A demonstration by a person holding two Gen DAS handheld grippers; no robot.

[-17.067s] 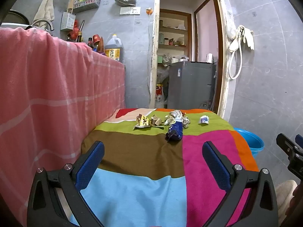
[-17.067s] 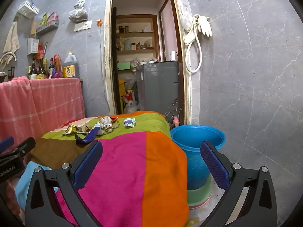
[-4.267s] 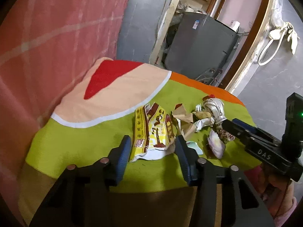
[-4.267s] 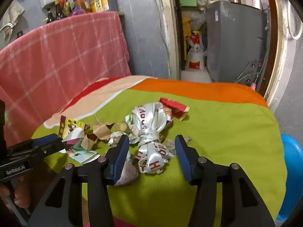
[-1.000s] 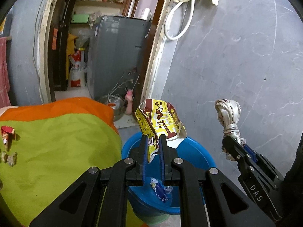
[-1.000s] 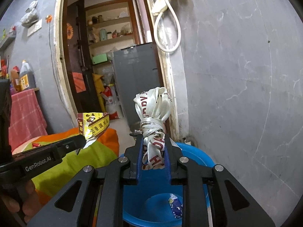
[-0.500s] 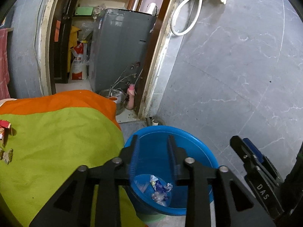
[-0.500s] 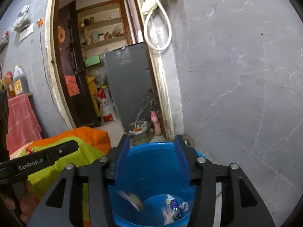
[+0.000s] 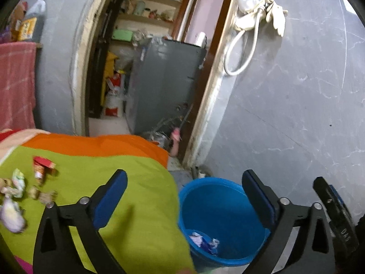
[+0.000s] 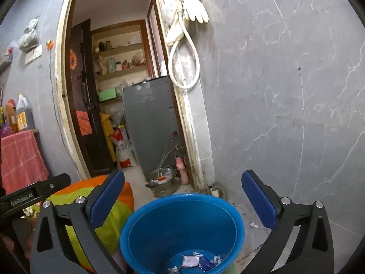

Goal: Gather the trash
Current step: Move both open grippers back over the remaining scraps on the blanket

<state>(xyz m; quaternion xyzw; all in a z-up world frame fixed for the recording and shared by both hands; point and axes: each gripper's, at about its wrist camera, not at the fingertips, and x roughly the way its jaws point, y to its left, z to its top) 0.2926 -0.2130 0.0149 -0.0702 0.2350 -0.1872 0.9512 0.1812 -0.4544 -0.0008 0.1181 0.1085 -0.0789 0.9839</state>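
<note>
Tiled-wall corner, upright blue bucket (image 10: 182, 228)

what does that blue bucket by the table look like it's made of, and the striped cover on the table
The round blue bucket looks like moulded plastic: one even colour, a smooth, slightly glossy inside wall and a thin rolled rim. The striped green and orange table cover looks like woven cloth, probably cotton or a blend: matte, softly wrinkled and draping over the edge.
</note>
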